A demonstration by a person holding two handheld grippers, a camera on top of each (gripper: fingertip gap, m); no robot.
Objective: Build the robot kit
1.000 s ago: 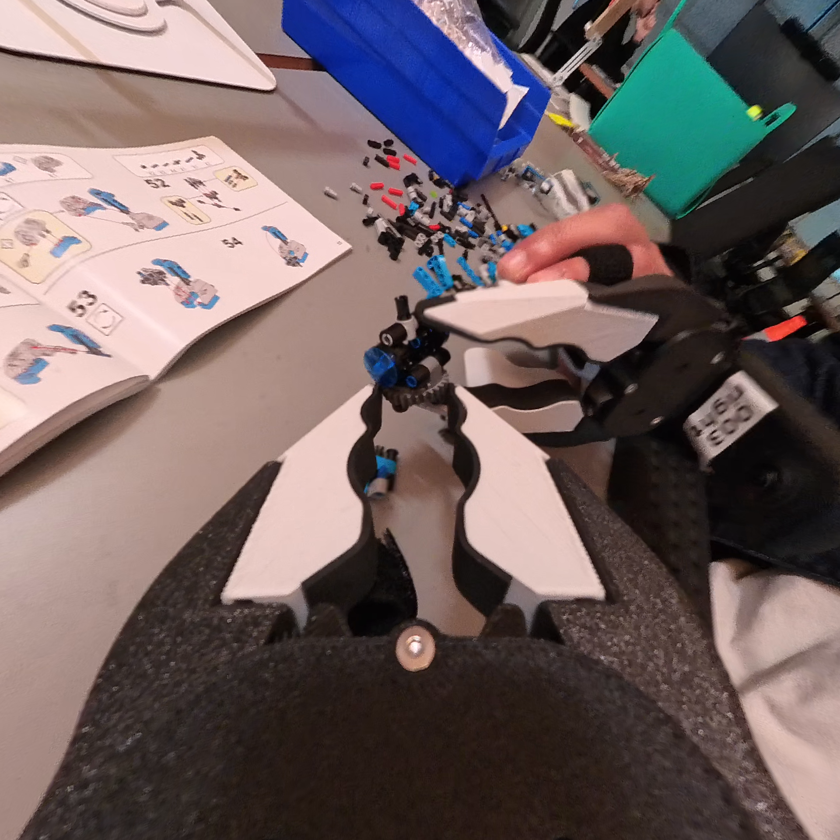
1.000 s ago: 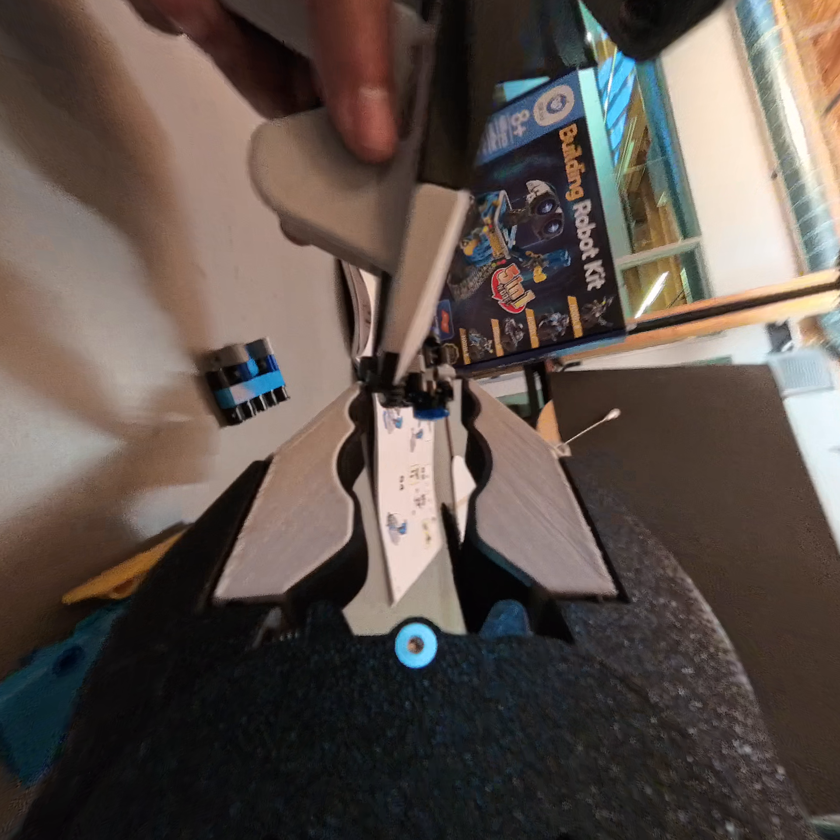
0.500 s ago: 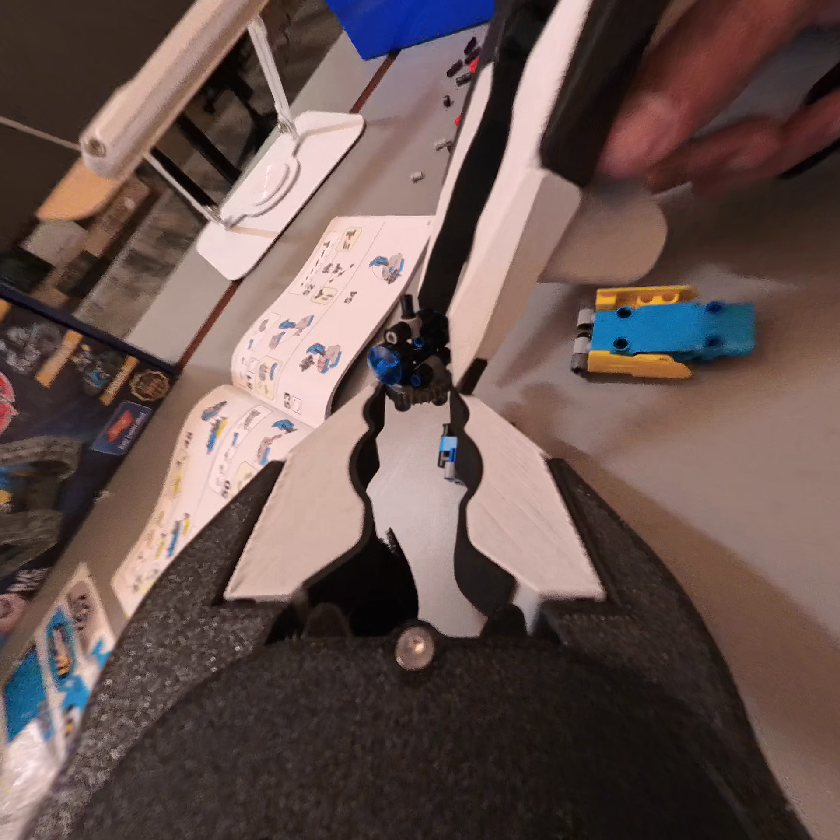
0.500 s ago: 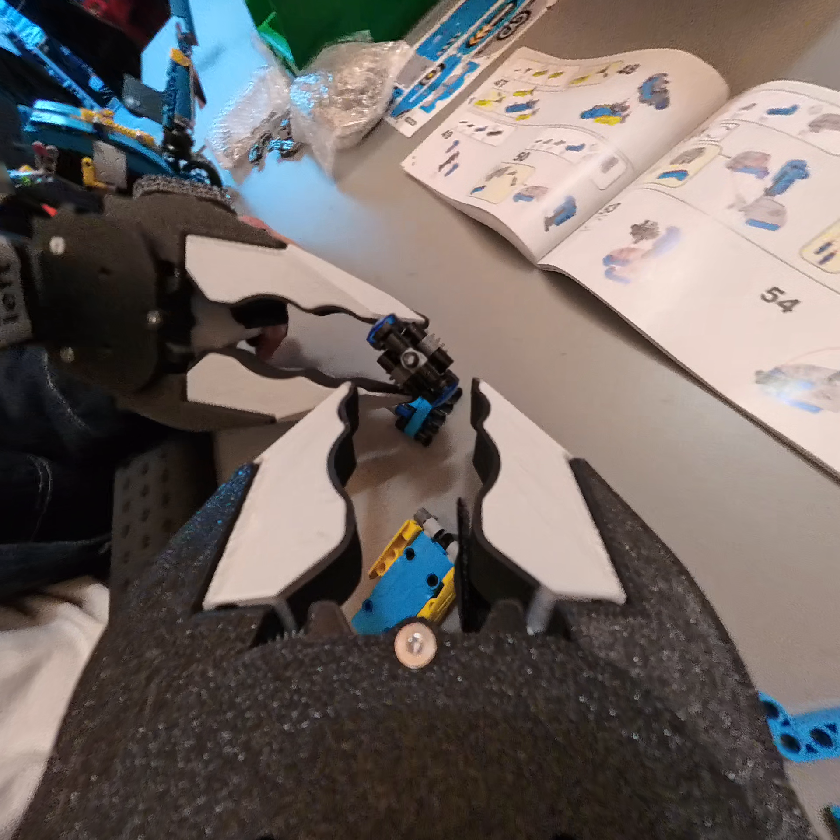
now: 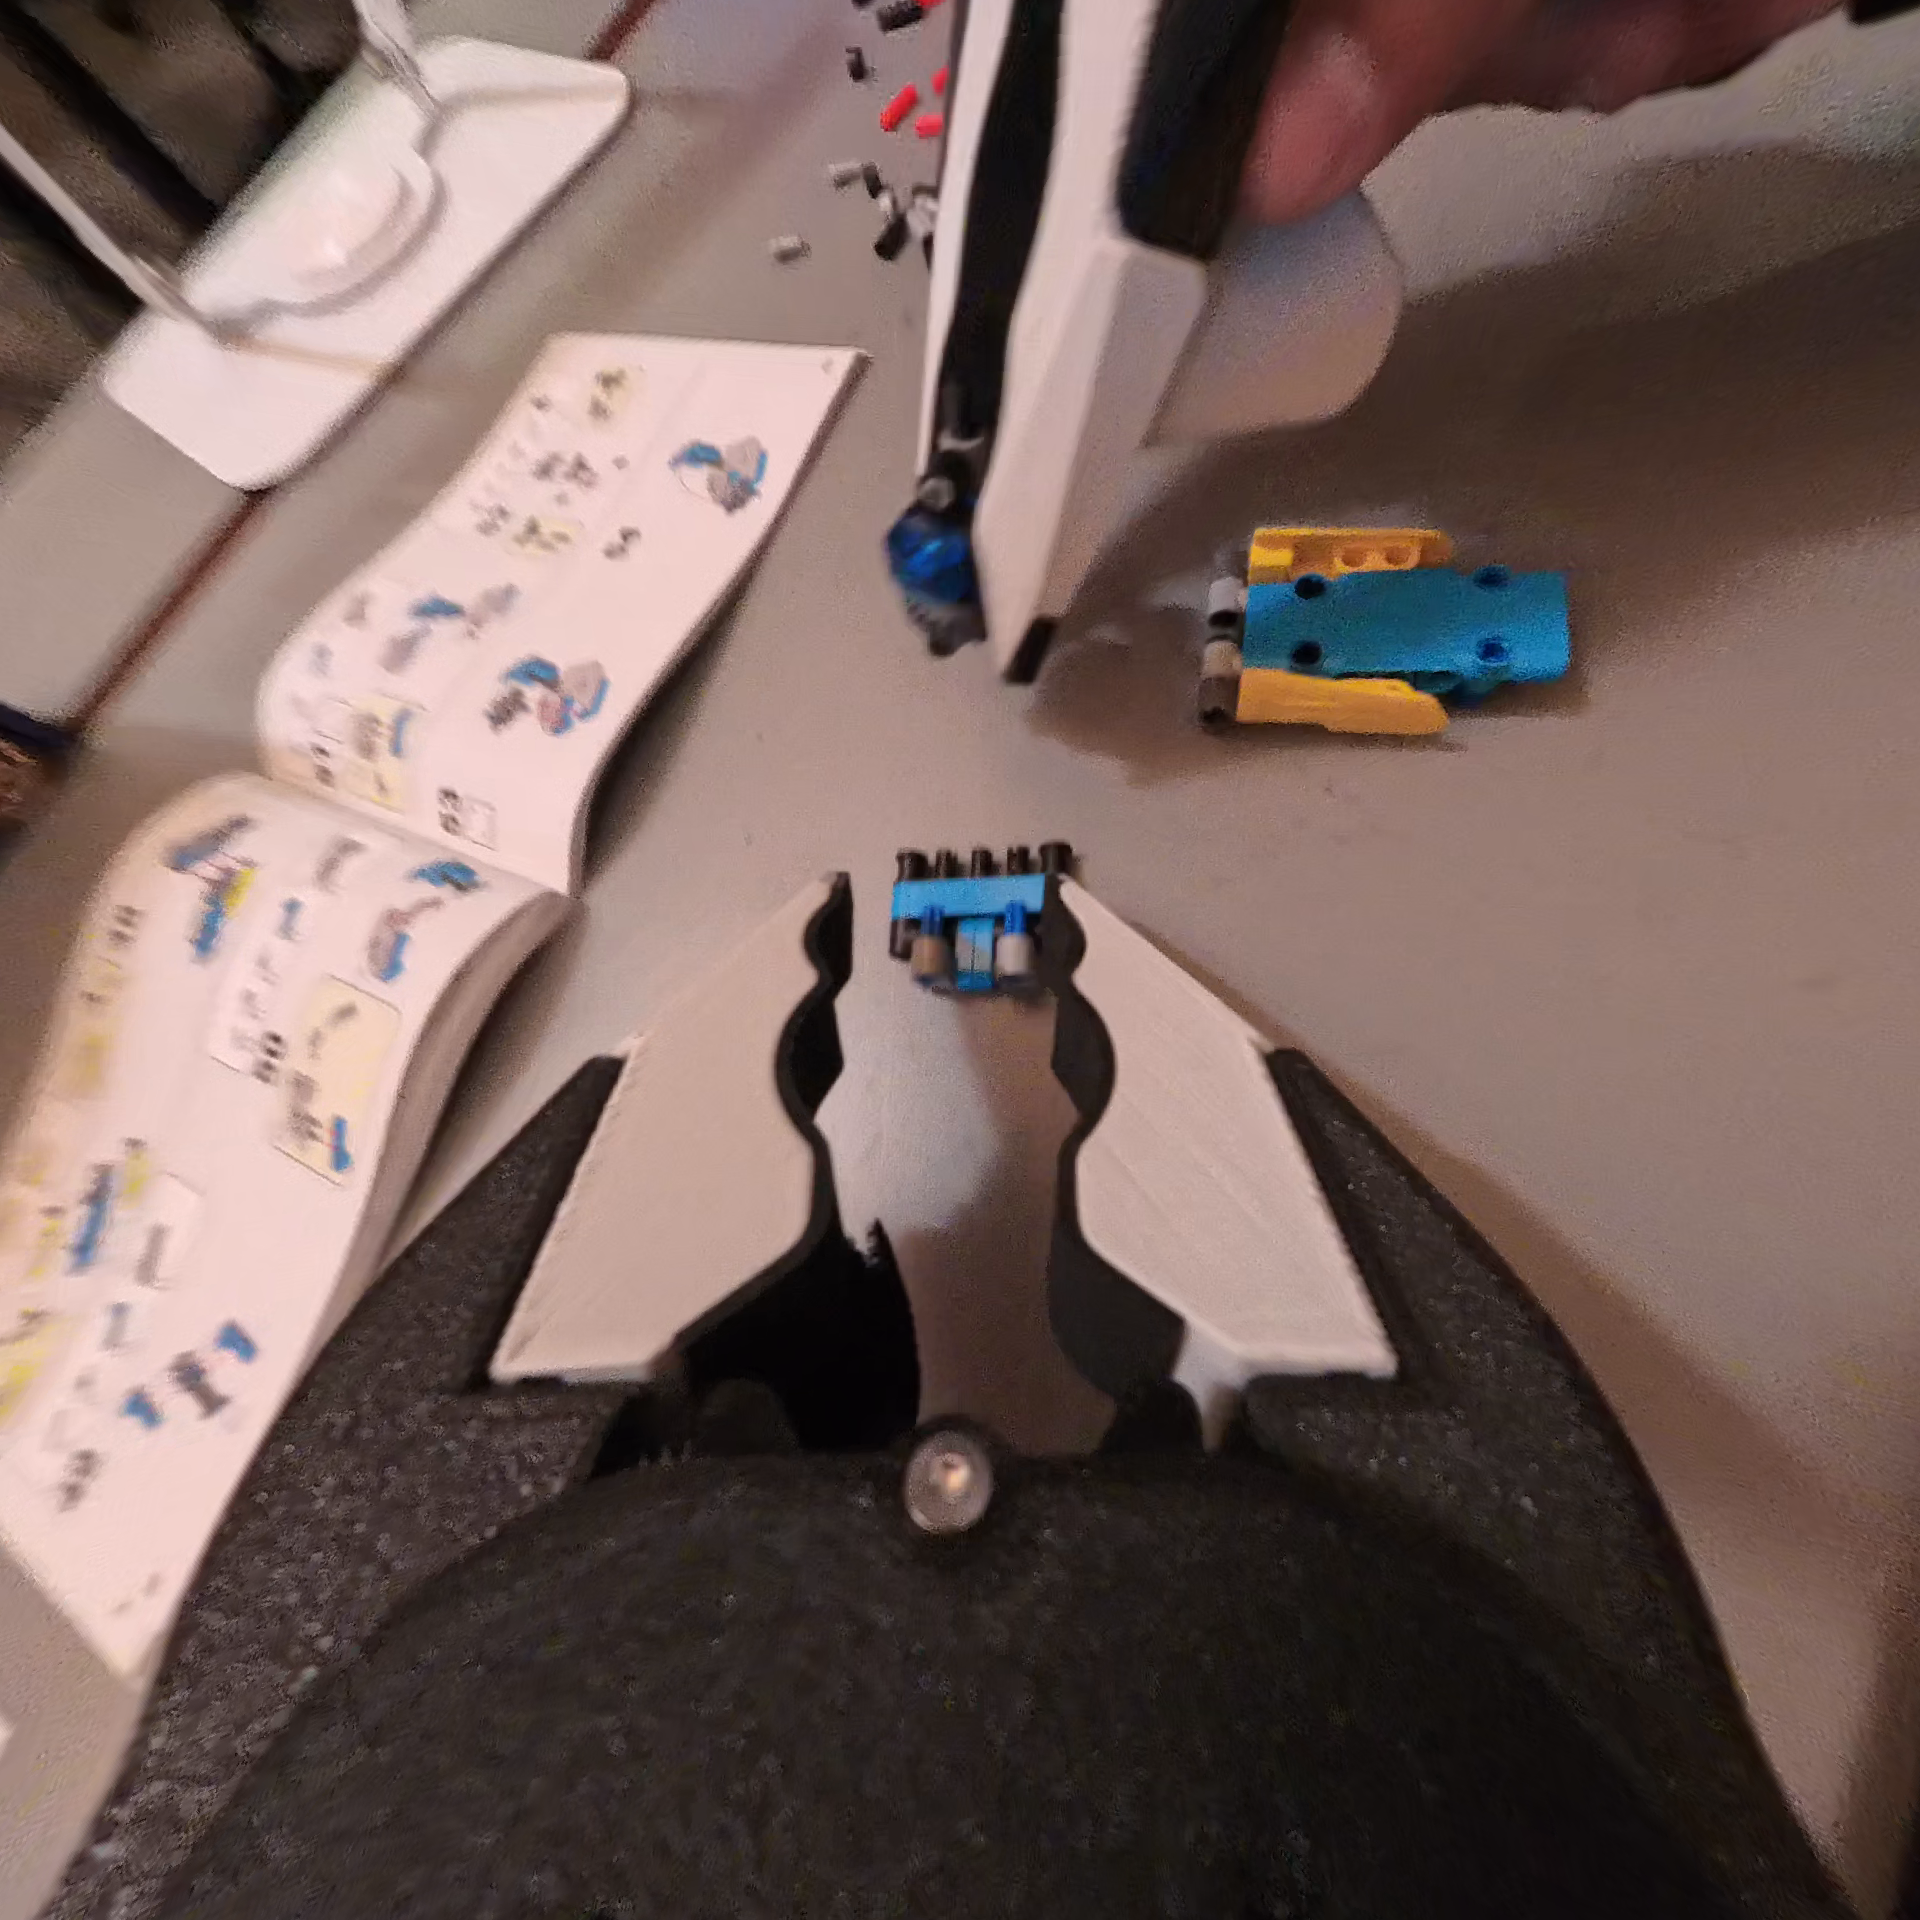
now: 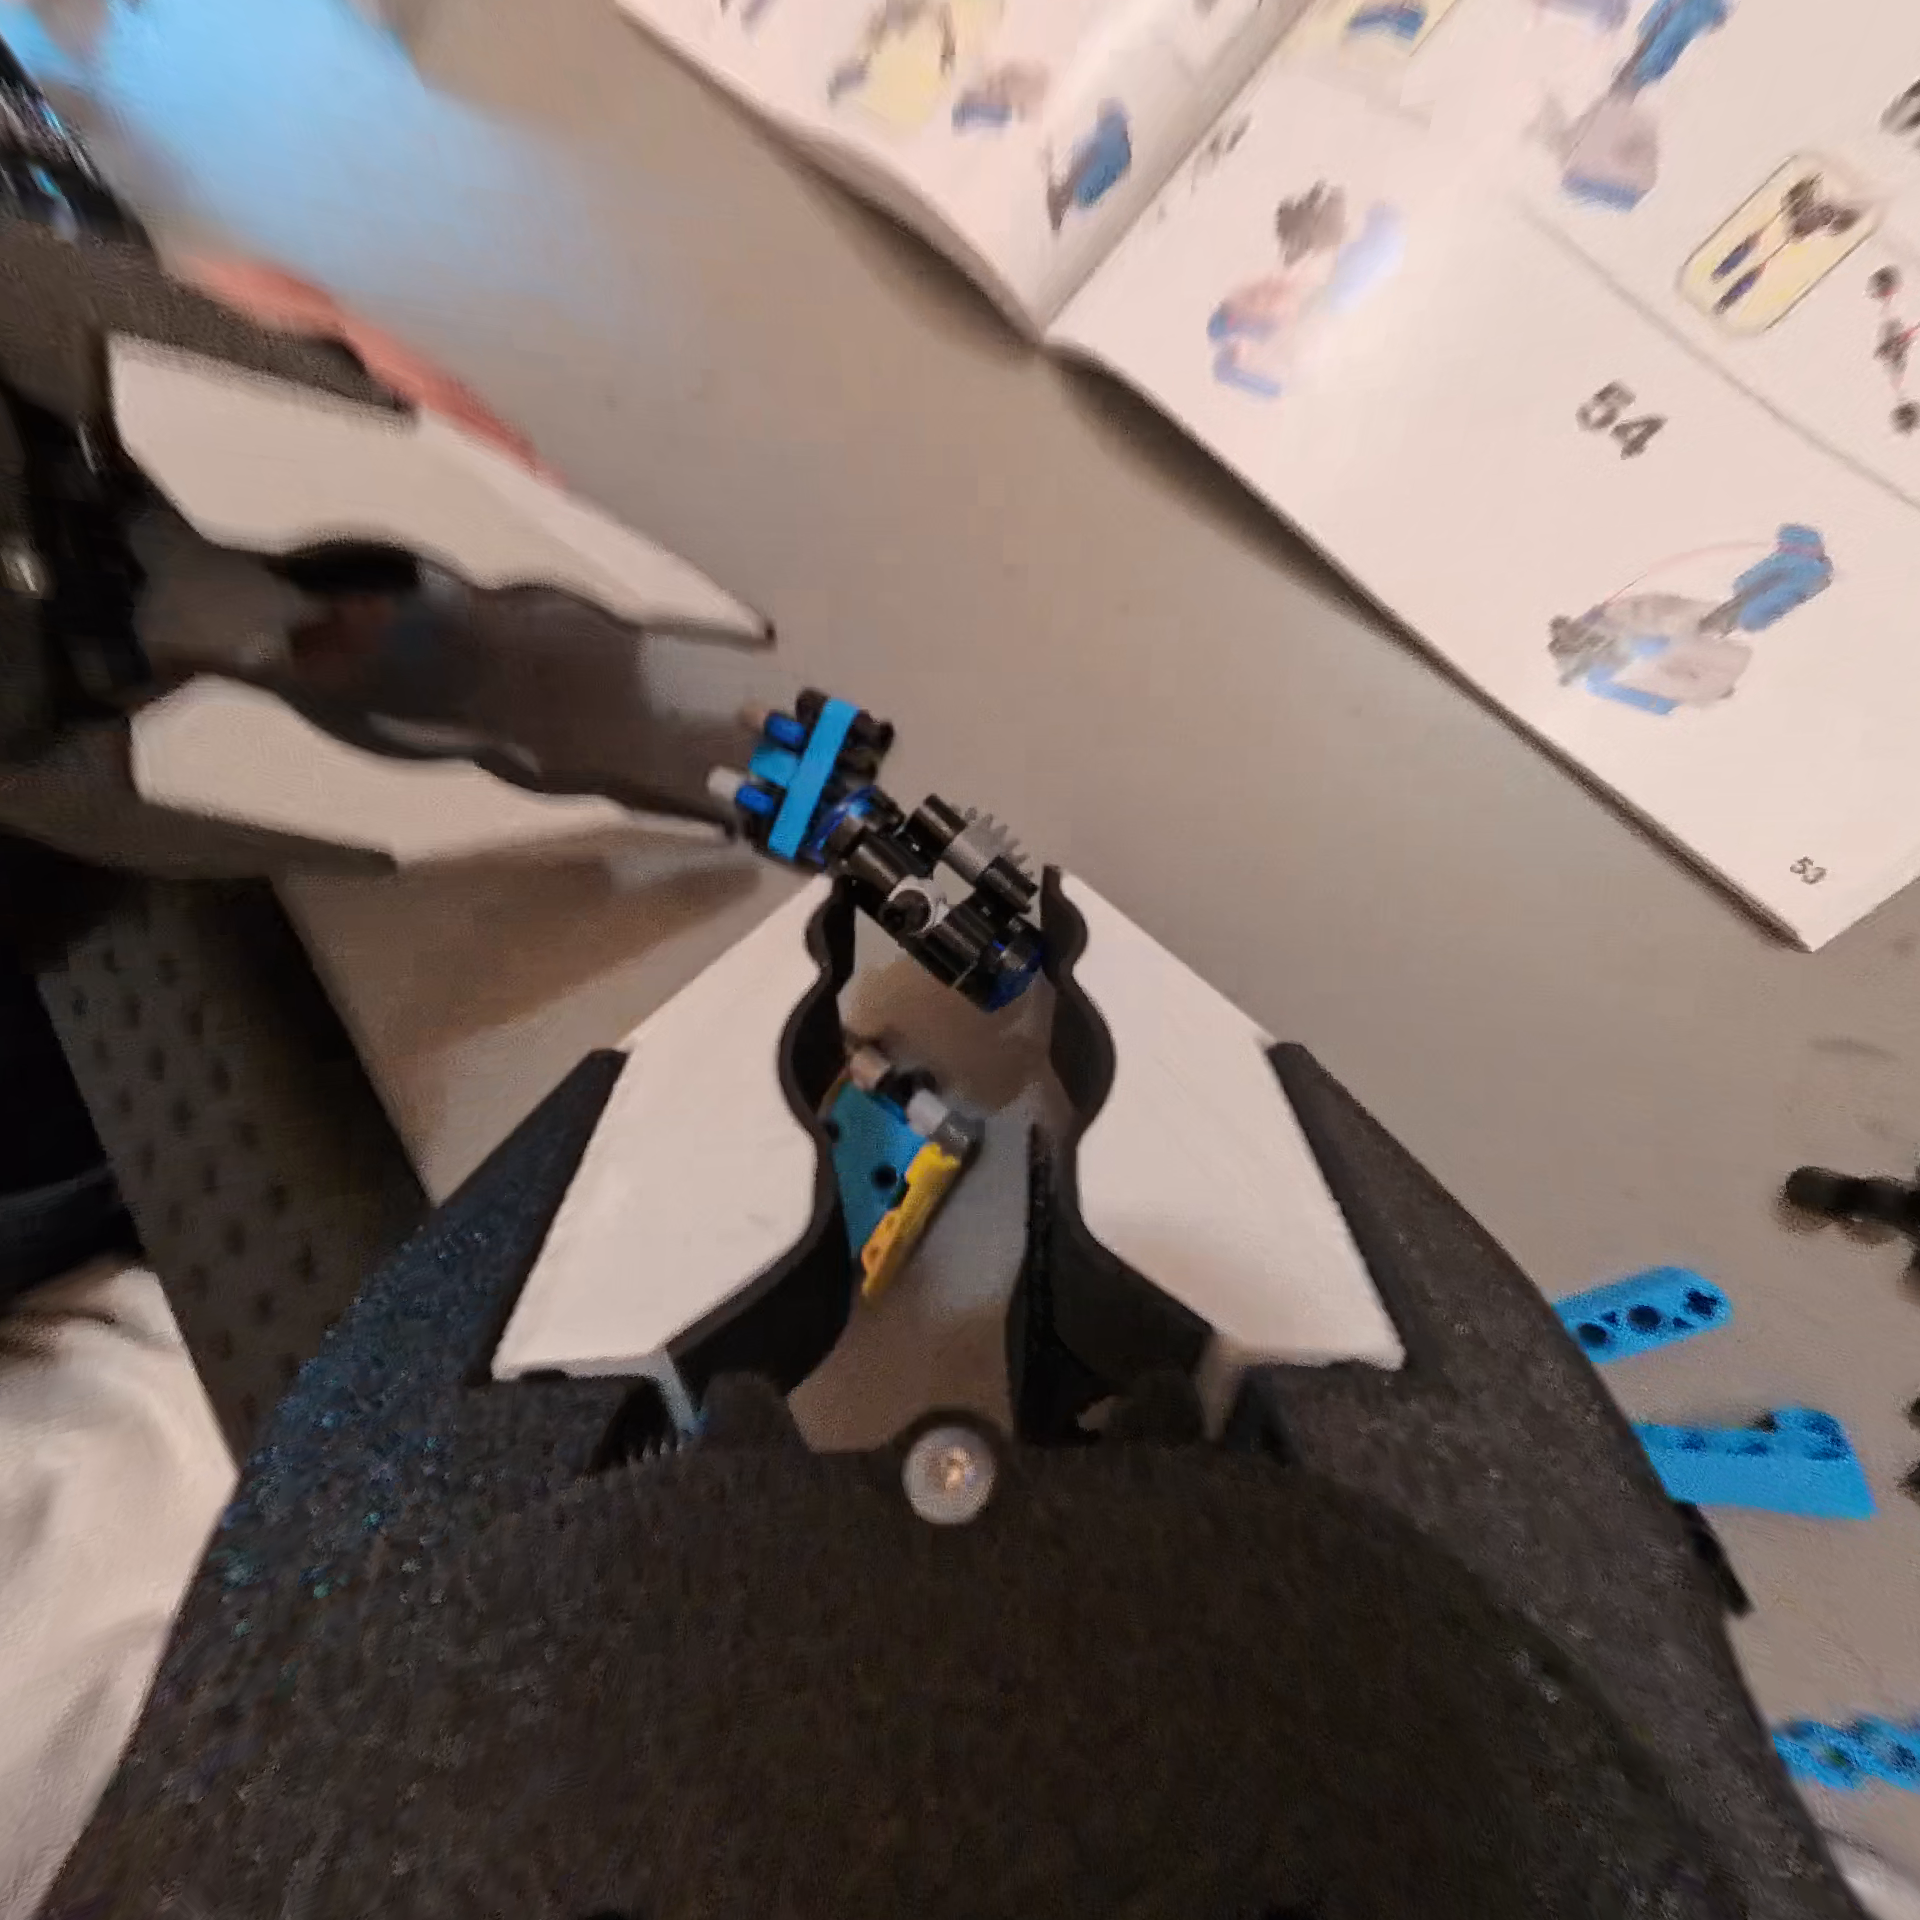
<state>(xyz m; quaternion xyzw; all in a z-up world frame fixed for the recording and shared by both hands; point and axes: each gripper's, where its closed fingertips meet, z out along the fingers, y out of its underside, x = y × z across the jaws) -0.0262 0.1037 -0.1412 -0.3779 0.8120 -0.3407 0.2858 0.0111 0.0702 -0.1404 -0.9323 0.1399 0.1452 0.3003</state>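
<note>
My left gripper (image 5: 951,904) is open, its tips on either side of a small blue and black pin piece (image 5: 971,925) that seems to lie on the grey table (image 5: 1455,987). The piece touches the right finger and stands clear of the left one. My right gripper (image 6: 940,914) is shut on a black geared brick assembly (image 6: 956,904) with a blue dome. In the left wrist view this assembly (image 5: 930,566) hangs at the right gripper's tips (image 5: 1013,644), held by a hand. The blue pin piece (image 6: 810,774) sits at the left gripper's fingertips (image 6: 727,821).
A blue and yellow brick block (image 5: 1382,644) lies on the table right of the right gripper and shows under it (image 6: 894,1174). An open instruction booklet (image 5: 416,831) lies left. A white lamp base (image 5: 343,239) and scattered small parts (image 5: 883,187) are behind. Loose blue beams (image 6: 1652,1325) lie at the right. The tips of one gripper are about 5 centimetres away from the tips of the other. The white lamp base (image 5: 343,239) lies around 35 centimetres away from my right fingertips.
The black assembly passed from my left gripper to my right one. The left gripper opened, drew back and came down around the blue pin piece. Both views are blurred by motion.
</note>
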